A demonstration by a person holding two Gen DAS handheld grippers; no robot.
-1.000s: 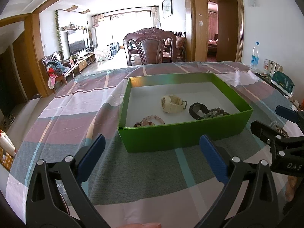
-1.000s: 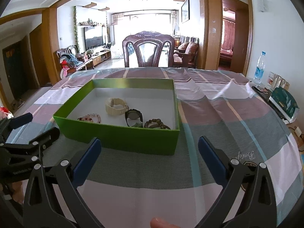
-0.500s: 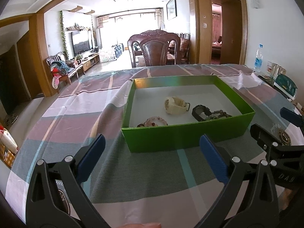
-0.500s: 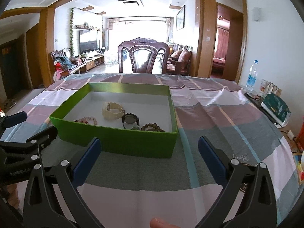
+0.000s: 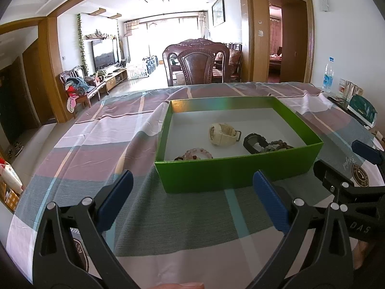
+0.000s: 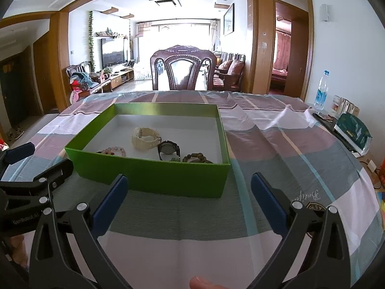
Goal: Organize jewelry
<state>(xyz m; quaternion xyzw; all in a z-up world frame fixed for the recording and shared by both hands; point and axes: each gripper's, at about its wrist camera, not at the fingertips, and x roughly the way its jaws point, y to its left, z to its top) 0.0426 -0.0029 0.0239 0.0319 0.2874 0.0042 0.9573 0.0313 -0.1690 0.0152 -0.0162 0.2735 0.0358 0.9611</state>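
Note:
A green box (image 5: 238, 172) (image 6: 154, 177) with a white floor stands on the checked tablecloth. Inside lie a cream watch (image 5: 222, 134) (image 6: 144, 138), a black watch (image 5: 253, 142) (image 6: 168, 149), a pink bead bracelet (image 5: 197, 154) (image 6: 114, 150) and a dark bead bracelet (image 5: 276, 144) (image 6: 196, 157). My left gripper (image 5: 192, 202) is open and empty, held just short of the box's near wall. Beside it on the right, my right gripper (image 6: 189, 201) is likewise open and empty, also in front of the box. Each view shows the other gripper at its edge.
A carved wooden chair (image 5: 196, 63) stands at the table's far side. A water bottle (image 6: 321, 91), small cartons and a green packet (image 6: 352, 128) sit at the right edge of the table. Tablecloth (image 5: 96, 144) lies bare left of the box.
Both grippers have drawn back a little and risen, so the box looks slightly farther and the view tilts up. Both stay open. The jewelry in the box has not moved.

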